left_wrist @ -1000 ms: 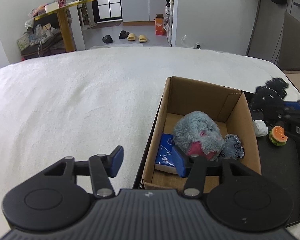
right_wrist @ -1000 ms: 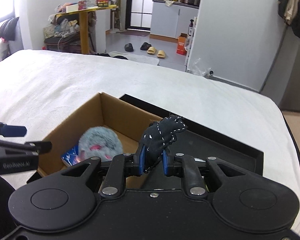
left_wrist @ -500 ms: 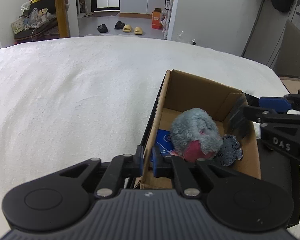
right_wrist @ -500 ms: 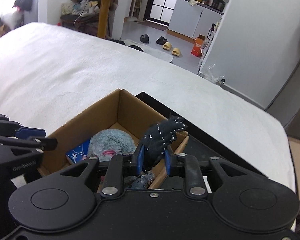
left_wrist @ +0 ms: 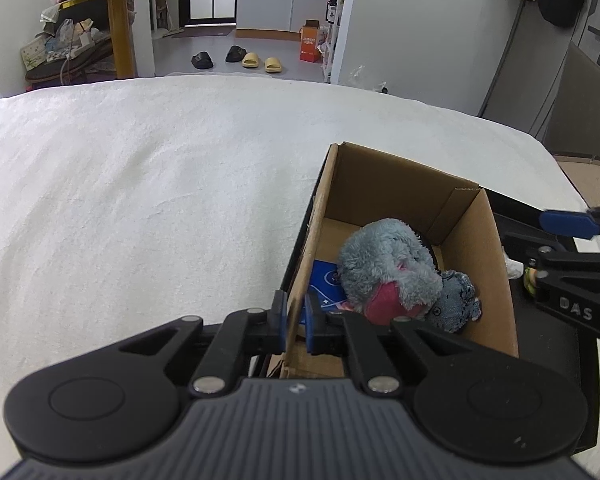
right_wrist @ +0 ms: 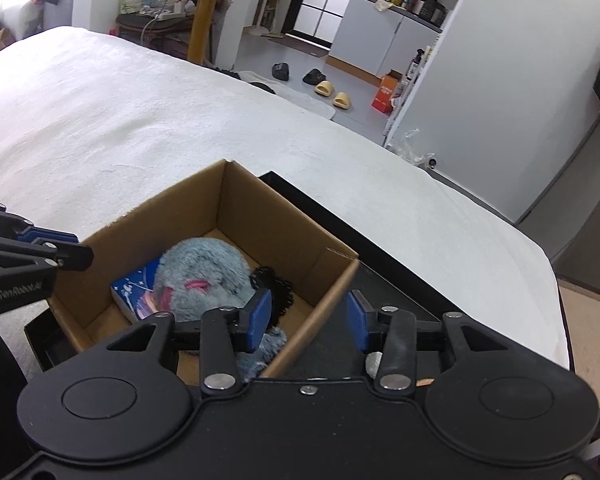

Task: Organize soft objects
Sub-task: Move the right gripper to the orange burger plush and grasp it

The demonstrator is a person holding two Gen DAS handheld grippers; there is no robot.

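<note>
Your left hand-held gripper (left_wrist: 293, 326) pinches the cardboard box (left_wrist: 496, 280) wall; your right hand-held gripper (right_wrist: 307, 321) hangs open, empty. If you pull sideways, the box may tip and spill the grey plush (right_wrist: 202, 274).

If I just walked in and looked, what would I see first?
Probably the fluffy grey-blue plush toy with pink patches, sitting in the cardboard box on the big white bed. The left gripper pinches the box's near wall, and the right gripper hangs open over the box's right wall. A black stitched toy lies beside the plush.
</note>
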